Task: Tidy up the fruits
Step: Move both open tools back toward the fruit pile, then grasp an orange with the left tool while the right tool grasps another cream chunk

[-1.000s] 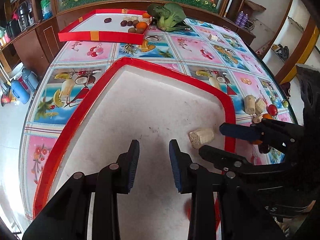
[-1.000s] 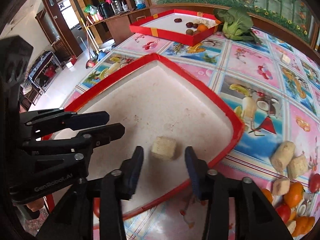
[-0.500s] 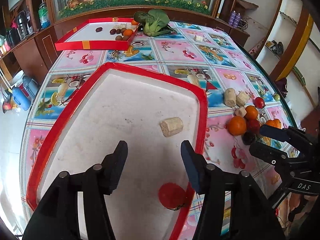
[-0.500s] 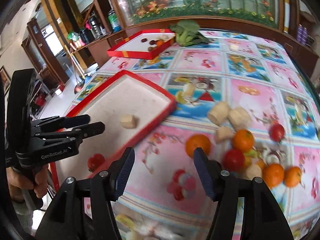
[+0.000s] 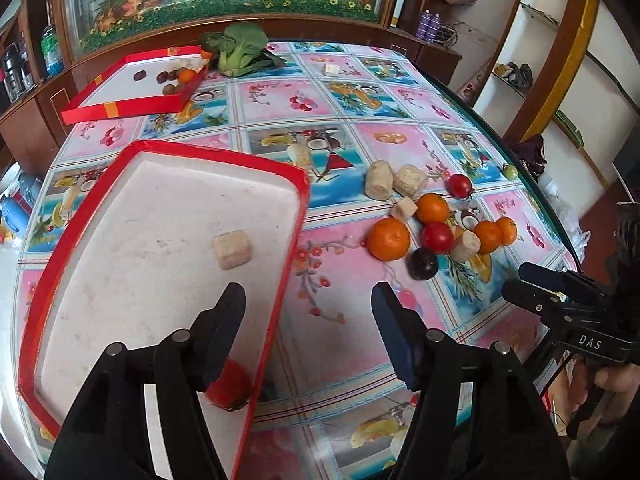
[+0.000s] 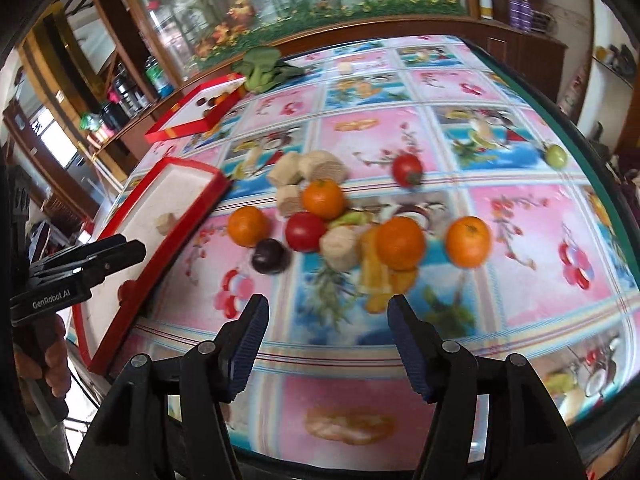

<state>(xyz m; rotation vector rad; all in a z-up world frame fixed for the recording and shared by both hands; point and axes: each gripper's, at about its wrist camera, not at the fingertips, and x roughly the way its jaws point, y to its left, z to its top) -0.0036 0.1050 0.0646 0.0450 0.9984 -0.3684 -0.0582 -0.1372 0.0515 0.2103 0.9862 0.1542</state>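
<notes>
My left gripper (image 5: 308,294) hangs over the right rim of the near red tray (image 5: 298,200), its jaws opening with nothing between them. In the tray lie a corn piece (image 5: 232,249) and a tomato (image 5: 230,386), partly hidden behind my left finger. My right gripper (image 6: 328,304) stands open and empty over the tablecloth, just short of the fruit pile: oranges (image 6: 400,243), a tomato (image 6: 306,231), a dark plum (image 6: 270,256) and corn pieces (image 6: 338,246). In the left wrist view, the same pile shows with an orange (image 5: 389,239) nearest the tray.
A second red tray (image 5: 120,110) with small fruits sits at the far left beside a green leafy vegetable (image 5: 240,46). A lone tomato (image 6: 407,168) and a green fruit (image 6: 556,156) lie near the table's right edge. Wooden cabinets ring the table.
Both grippers swung right, from over the near tray towards the fruit pile, and their jaws widened. The tomato and the corn piece stayed behind in the tray.
</notes>
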